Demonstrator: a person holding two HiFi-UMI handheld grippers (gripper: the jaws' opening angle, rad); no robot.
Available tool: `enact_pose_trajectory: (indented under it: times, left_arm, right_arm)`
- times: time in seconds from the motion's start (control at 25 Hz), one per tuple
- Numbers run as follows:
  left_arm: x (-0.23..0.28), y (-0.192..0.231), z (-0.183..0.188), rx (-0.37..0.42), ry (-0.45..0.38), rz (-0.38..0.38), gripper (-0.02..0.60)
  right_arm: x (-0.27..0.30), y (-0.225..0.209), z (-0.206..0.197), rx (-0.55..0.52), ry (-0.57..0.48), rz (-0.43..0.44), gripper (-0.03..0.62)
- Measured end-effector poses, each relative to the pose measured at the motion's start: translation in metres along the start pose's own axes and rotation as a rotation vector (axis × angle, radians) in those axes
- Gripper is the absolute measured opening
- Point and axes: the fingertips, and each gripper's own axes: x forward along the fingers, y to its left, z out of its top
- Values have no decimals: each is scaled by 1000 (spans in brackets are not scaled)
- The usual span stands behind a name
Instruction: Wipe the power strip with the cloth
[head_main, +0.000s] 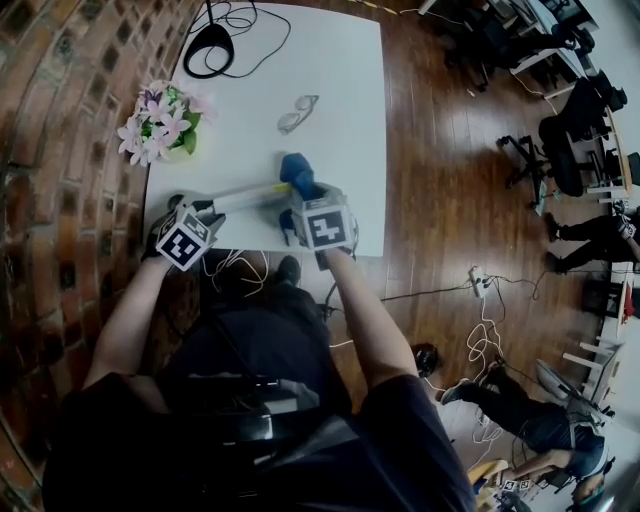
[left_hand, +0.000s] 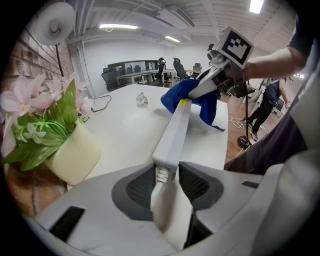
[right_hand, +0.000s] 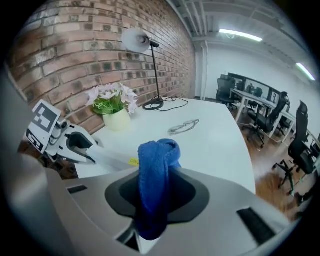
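My left gripper (left_hand: 165, 186) clamps the power strip (left_hand: 176, 127) by its end, and my right gripper (right_hand: 156, 202) pinches the blue cloth (right_hand: 157, 160). I'd press down and stroke toward eight o'clock, holding the strip steady.

Head cam looks steeply down from over the person (head_main: 280, 400) onto the white table (head_main: 340, 60). Left gripper cam, close behind its jaws, faces along the power strip (left_hand: 175, 127) across the table; right gripper cam faces the brick wall (right_hand: 75, 45) & lamp (right_hand: 154, 75). All 3 share table, flower pot (head_main: 176, 148), glasses (head_main: 297, 112).
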Motion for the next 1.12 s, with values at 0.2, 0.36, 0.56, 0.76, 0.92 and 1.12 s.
enact_pose_trajectory:
  times: [0.2,0.36,0.56,0.76,0.92,1.12]
  left_arm:
    - [0,-1,0,3,2,-3,155]
    - [-1,-2,1,1,7,-5,155]
    - [0,-1,1,1,8,5,155]
    - [1,-2,1,1,4,6,155]
    - [2,-1,-1,1,3,8,155]
    - [2,-1,0,3,-1,13,155]
  right_arm:
    - [2,9,1,-129,41,-13,91]
    - [4,26,8,-271,31,-17,89]
    - [14,74,14,-422,53,62,89]
    - [15,80,12,-380,43,92,89]
    - [18,82,12,-374,45,87,89]
    - [20,89,14,-451,59,71,89]
